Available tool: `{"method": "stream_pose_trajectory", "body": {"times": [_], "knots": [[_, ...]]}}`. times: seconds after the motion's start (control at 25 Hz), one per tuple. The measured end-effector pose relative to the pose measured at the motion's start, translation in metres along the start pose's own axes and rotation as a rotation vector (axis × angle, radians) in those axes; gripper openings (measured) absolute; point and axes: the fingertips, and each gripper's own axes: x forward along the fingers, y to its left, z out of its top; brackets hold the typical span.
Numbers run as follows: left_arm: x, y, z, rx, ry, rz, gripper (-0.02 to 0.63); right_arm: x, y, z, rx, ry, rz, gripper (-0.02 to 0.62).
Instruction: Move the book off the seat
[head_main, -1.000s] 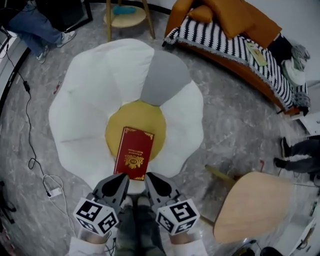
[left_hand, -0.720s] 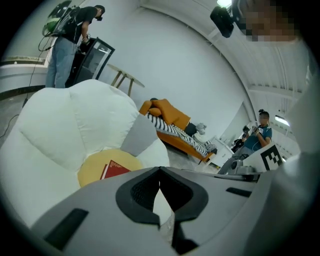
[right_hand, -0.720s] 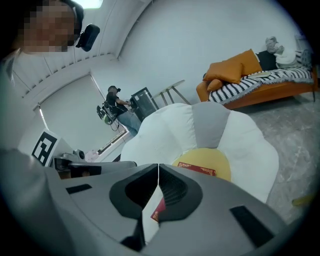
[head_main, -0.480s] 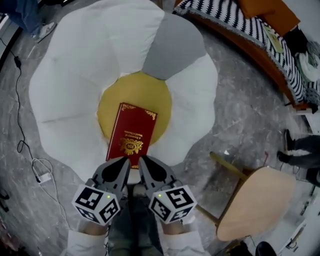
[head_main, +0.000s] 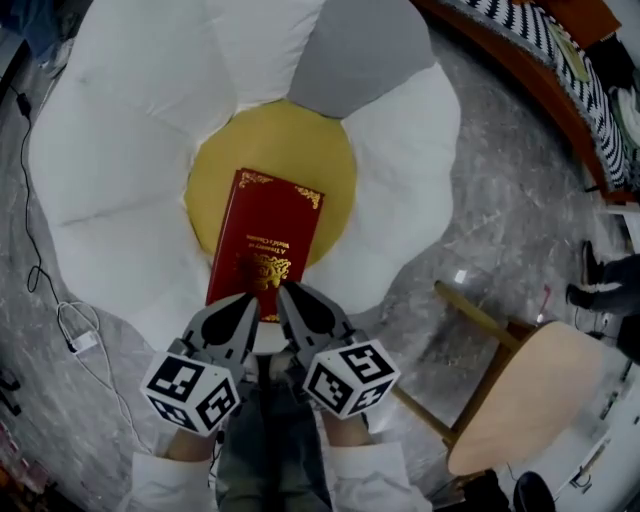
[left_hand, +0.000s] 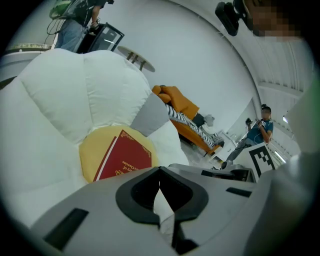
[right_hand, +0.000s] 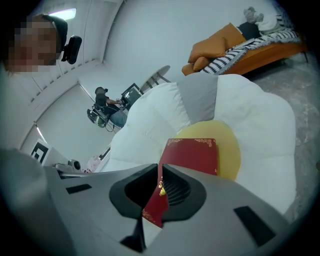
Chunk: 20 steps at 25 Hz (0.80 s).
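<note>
Your left gripper and right gripper, jaws together and empty, have sunk to the near edge of the red book. It lies unmoved on the seat's yellow centre. You are still approaching: open a gripper before grasping.

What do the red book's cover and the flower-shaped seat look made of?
Red book: probably a stiff board cover, matte, with gilt stamped corners and emblem. Flower-shaped seat: soft stuffed fabric, judging by its puffy, seamed petals.
</note>
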Motion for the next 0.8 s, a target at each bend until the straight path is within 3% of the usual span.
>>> {"method": "stream_pose_trajectory", "body": {"times": [0.32,0.44,0.6,0.72,0.8], "knots": [[0.012,0.013,-0.024,-0.011,0.043,0.012,0.006,0.015,-0.042,-0.027,0.049,0.038,-0.082,0.02],[0.017,0.013,-0.029,-0.017,0.05,-0.004,0.006,0.02,-0.053,-0.036,0.032,0.064,-0.098,0.144],[0.022,0.013,-0.033,-0.015,0.061,-0.009,0.006,0.023,-0.069,-0.043,0.046,0.079,-0.111,0.186],[0.028,0.012,-0.036,-0.012,0.073,-0.019,0.006,0.026,-0.081,-0.05,0.075,0.092,-0.124,0.272],[0.031,0.012,-0.036,-0.004,0.077,-0.026,0.006,0.031,-0.084,-0.054,0.105,0.099,-0.107,0.293]]}}
